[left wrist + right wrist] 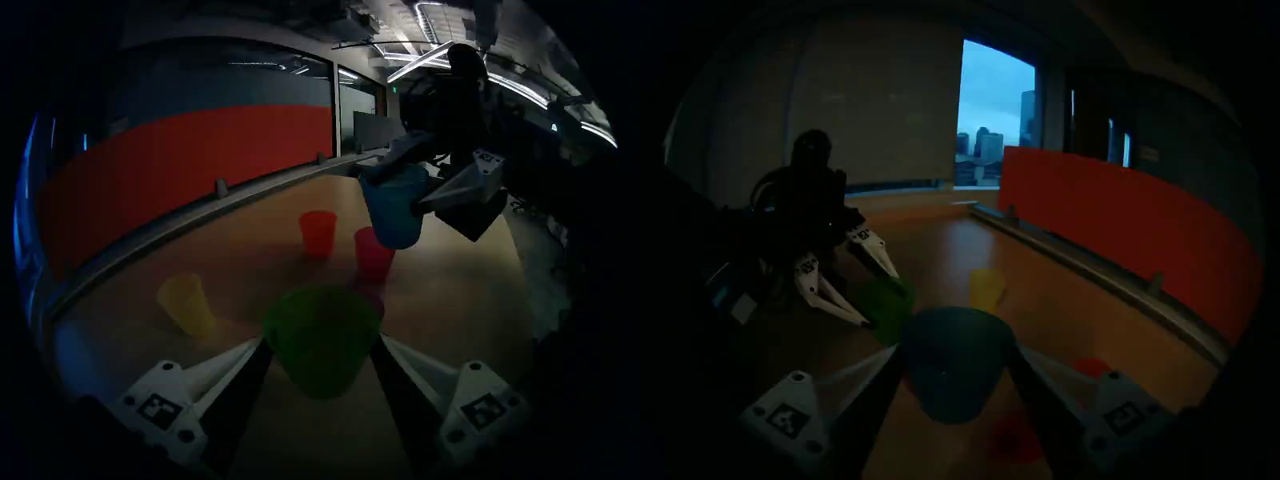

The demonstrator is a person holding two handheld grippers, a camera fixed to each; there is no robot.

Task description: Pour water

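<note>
My left gripper (322, 346) is shut on a green cup (322, 328), held upright low over the wooden table (448, 296). My right gripper (957, 364) is shut on a blue cup (957, 352). In the left gripper view the blue cup (394, 210) hangs in the right gripper (410, 192) above and just behind a dark red cup (373, 254). In the right gripper view the green cup (888, 308) sits between the left gripper's fingers (826, 296), to the left of the blue cup. Whether either cup holds water is hidden.
An orange-red cup (318, 232) and a yellow cup (187, 302) stand on the table. An orange wall panel (184, 172) with a rail runs along the table's far side. A person's dark outline (808, 200) is behind the left gripper. The room is dim.
</note>
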